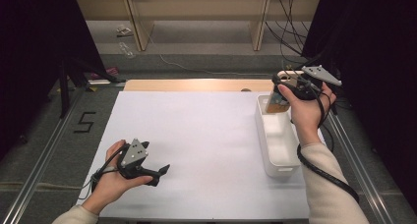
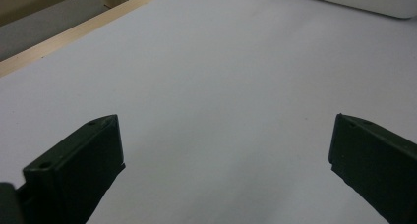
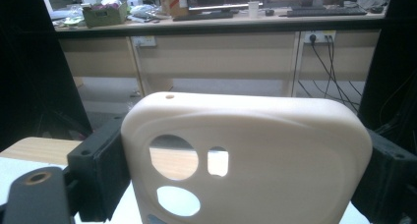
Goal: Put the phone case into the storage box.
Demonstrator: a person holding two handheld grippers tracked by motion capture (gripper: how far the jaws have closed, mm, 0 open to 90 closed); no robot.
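Above the white bin [image 1: 275, 145], right gripper [image 1: 290, 89] fingers clamp the phone case [image 3: 246, 155] upright for lowering; left gripper [image 1: 147, 167] fingers stand released.

I see the bin [image 1: 278, 145] along the table's [image 1: 196, 135] right edge, my right gripper [image 1: 287, 94] holding the case [image 1: 279, 103] over its far end, left gripper [image 1: 162, 172] near the front-left corner.

- The phone case [image 3: 275, 155] is cream, plain, with no pattern.
- The bin [image 1: 278, 140] is white.
- The surface [image 1: 196, 145] is white, with a light wood edge at the far side.
- Both claws, the left claw [image 2: 226, 165] and the right claw [image 3: 236, 184], are black.
- The sleeves [image 1: 329, 189] are cream.
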